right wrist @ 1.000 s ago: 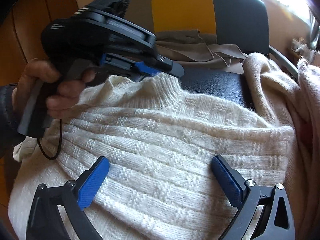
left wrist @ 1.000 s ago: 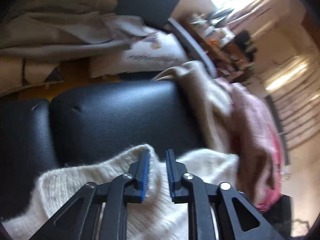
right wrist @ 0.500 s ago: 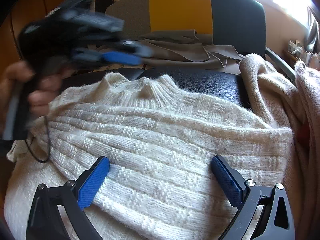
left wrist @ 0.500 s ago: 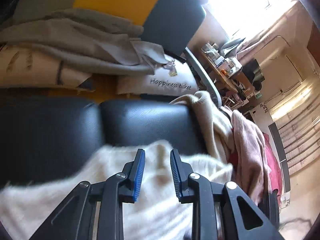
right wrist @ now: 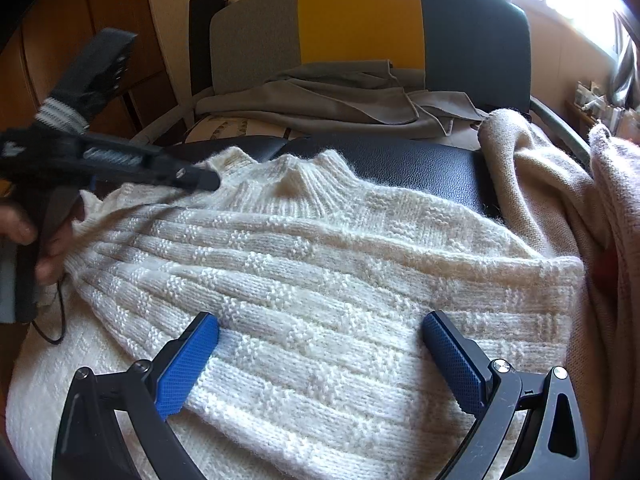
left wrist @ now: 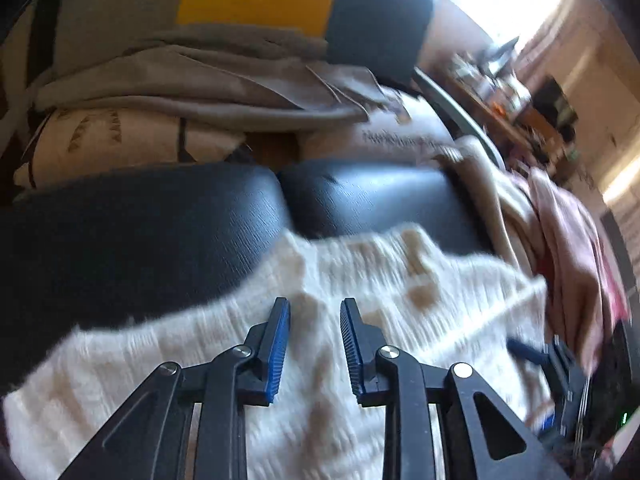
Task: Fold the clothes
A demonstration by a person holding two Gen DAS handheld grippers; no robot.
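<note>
A cream knitted sweater [right wrist: 320, 248] lies spread on a black leather seat [right wrist: 420, 164], its collar toward the chair back. My right gripper [right wrist: 320, 324] stands wide open just over the sweater's lower body, with nothing pinched. At the left, held in a hand, my left gripper [right wrist: 208, 180] points at the sweater's shoulder beside the collar. In the left wrist view the left gripper [left wrist: 314, 304] hovers over the sweater [left wrist: 400, 300]. Its jaws are closing, with a gap still between them and no cloth in it. The right gripper [left wrist: 536, 354] shows at the lower right.
A beige garment [right wrist: 532, 168] and a pink one [right wrist: 616, 184] are heaped along the seat's right side. Grey cloth [right wrist: 340, 92] and a printed cushion [left wrist: 120, 140] lie behind the seat against a grey, yellow and dark chair back [right wrist: 360, 20]. Wooden panelling stands on the left.
My left gripper has drawn away from the collar toward the left, and its jaws stand wider than a second ago. The right gripper and the sweater's body have stayed put.
</note>
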